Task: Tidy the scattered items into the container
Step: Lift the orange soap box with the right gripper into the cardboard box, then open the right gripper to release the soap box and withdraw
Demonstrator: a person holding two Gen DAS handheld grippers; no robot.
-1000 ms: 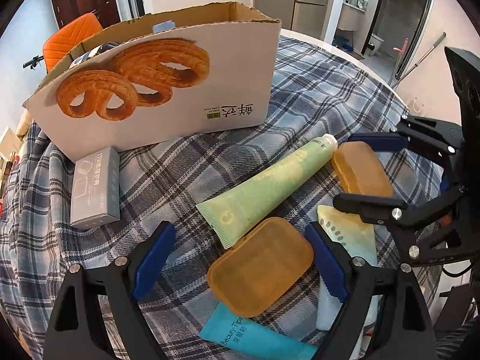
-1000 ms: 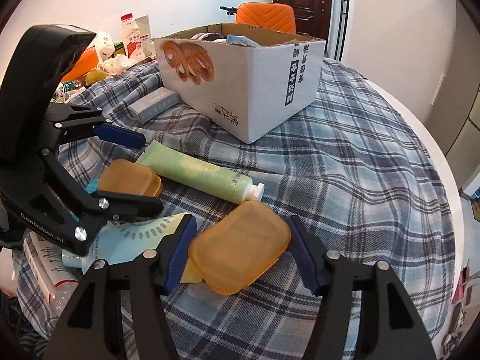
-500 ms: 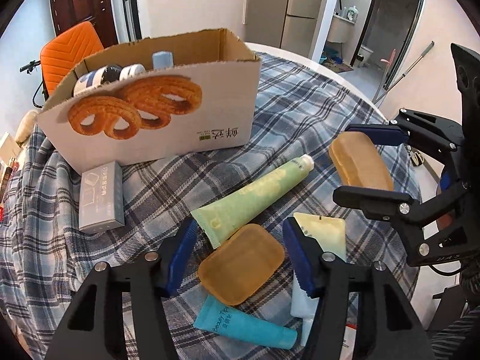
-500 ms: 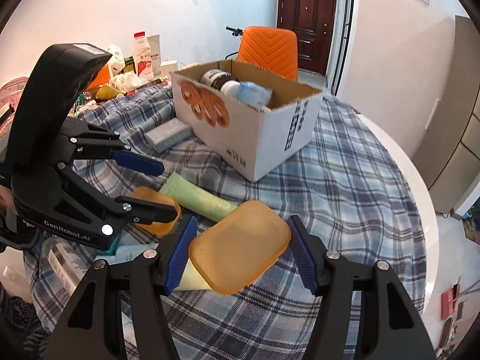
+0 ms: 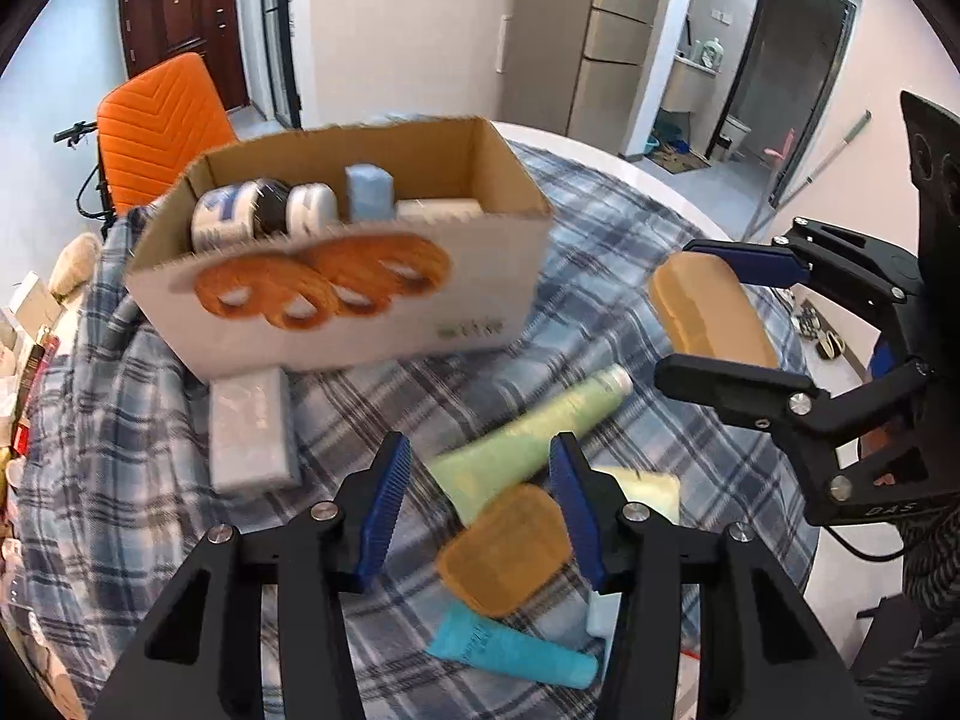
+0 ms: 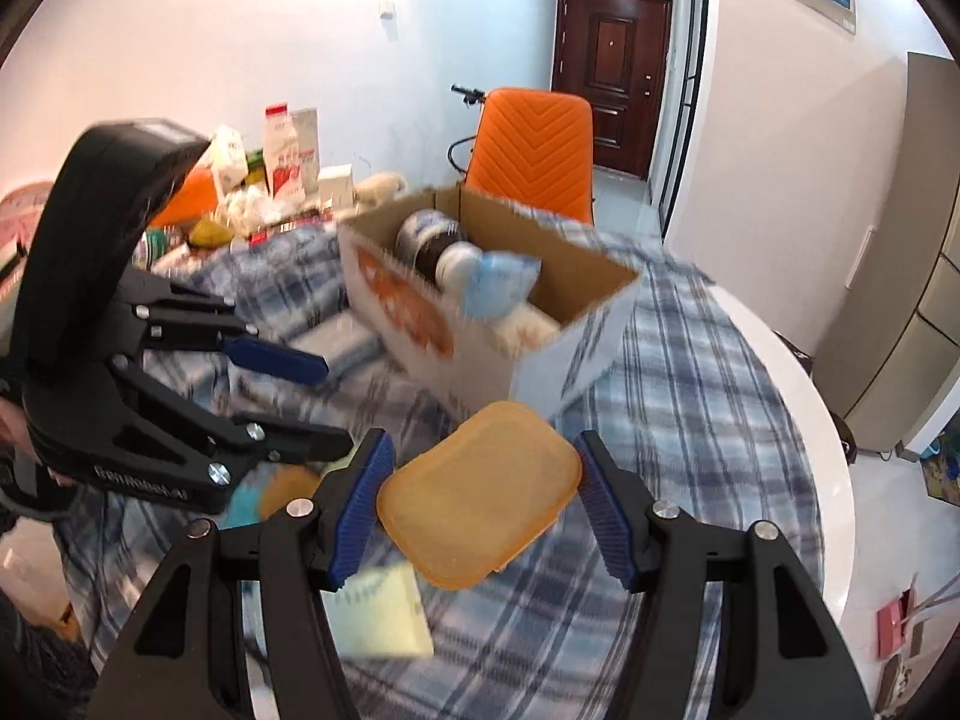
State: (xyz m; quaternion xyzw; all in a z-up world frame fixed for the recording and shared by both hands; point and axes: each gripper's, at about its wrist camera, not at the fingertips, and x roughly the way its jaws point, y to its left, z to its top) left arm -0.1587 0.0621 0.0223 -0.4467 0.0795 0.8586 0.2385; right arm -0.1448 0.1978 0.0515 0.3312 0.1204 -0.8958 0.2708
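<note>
The right gripper (image 6: pixel 480 510) holds an amber soap case (image 6: pixel 480 495) between its blue pads (image 6: pixel 360 510), jaws clamped on its two long edges, the case lifted clear of the plaid tablecloth (image 6: pixel 708 420). Ahead of these jaws and slightly left stands the open cardboard box (image 6: pixel 480 324), with a dark jar, a white lid and a pale blue pack inside (details blurred by motion).

The left gripper (image 5: pixel 480 504) hangs above the table with its jaws spread and nothing between them. Below and between its pads (image 5: pixel 384 504) lie a second amber soap case (image 5: pixel 504 549) and a green tube (image 5: pixel 528 438), the tube's cap pointing away to the right. A teal tube (image 5: pixel 510 648) lies nearer the camera, partly under that case, and a pale yellow sachet (image 5: pixel 648 489) lies just right of the right-hand pad. A grey carton (image 5: pixel 252 432) rests ahead-left of these jaws, touching the box's front wall. An orange chair (image 5: pixel 162 126) stands beyond the box.
</note>
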